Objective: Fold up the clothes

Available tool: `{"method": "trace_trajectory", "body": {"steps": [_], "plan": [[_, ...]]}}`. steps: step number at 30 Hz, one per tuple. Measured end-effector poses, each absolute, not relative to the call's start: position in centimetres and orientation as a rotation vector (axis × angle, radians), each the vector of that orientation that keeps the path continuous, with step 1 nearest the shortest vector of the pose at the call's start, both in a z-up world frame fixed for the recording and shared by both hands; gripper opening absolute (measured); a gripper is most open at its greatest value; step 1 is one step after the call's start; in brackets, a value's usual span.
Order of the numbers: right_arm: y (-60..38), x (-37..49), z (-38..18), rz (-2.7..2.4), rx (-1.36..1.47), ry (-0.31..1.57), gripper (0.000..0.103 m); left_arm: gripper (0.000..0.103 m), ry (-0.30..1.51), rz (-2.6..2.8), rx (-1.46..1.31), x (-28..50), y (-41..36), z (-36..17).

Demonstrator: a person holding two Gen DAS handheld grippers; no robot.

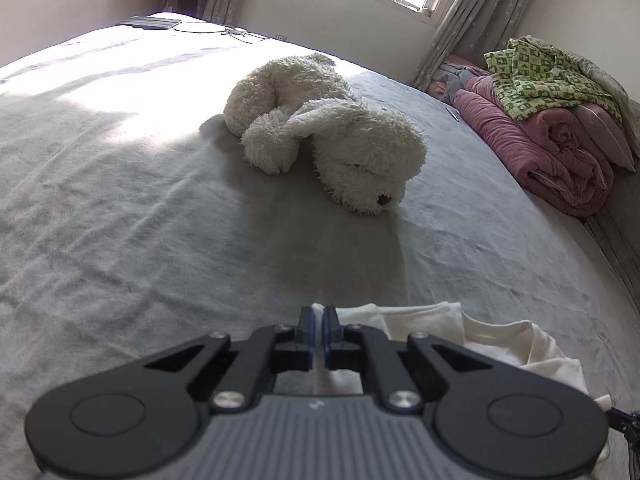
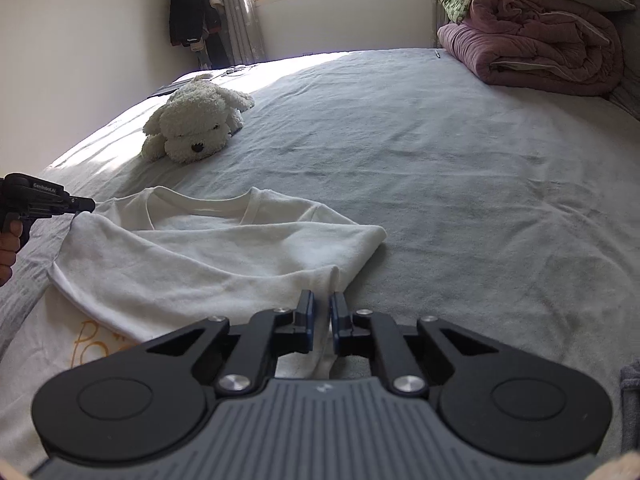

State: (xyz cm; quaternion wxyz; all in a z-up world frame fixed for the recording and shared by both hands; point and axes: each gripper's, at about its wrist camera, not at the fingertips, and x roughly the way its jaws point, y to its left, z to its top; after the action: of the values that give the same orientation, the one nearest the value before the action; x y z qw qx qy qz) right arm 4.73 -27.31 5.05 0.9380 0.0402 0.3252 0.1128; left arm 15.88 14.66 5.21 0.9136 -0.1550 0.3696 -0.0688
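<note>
Both grippers — left gripper (image 1: 319,314) and right gripper (image 2: 321,300) — are pinching edges of the white T-shirt (image 2: 208,256), looking light, limp, drooping — best handled by its corners.

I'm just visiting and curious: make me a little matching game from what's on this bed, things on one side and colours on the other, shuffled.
Things:
1. T-shirt
2. Plush dog
3. Rolled quilt
4. Patterned cloth on top of the quilt

Colours:
A. pink
B. green and cream
C. plain white, flat fabric
D. white, fluffy

Pairs: 1-C, 2-D, 3-A, 4-B
</note>
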Motion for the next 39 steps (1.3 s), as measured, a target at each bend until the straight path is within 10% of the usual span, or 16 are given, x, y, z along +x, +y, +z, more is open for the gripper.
{"method": "trace_trajectory", "body": {"steps": [10,14,18,26,33,39], "plan": [[-28.1,5.5,4.4,0.226,0.136,0.704,0.014,0.008,0.778,-0.162,-0.410,15.8,15.9,5.0],[-28.4,5.6,4.5,0.233,0.181,0.705,0.015,0.047,0.774,-0.214,-0.435,15.6,15.7,5.2],[-28.4,6.1,3.6,0.219,0.185,0.740,0.016,0.052,0.826,-0.231,-0.289,15.6,13.3,4.2],[-28.3,6.2,3.6,0.241,0.188,0.744,0.019,0.011,0.820,-0.202,-0.138,15.2,11.5,3.4],[-28.4,6.3,3.3,0.250,0.225,0.750,0.028,0.008,0.794,-0.196,-0.112,14.8,11.3,3.6],[-27.3,6.0,4.7,0.212,0.126,0.665,0.009,0.007,0.775,-0.185,-0.140,14.6,11.5,4.0]]}}
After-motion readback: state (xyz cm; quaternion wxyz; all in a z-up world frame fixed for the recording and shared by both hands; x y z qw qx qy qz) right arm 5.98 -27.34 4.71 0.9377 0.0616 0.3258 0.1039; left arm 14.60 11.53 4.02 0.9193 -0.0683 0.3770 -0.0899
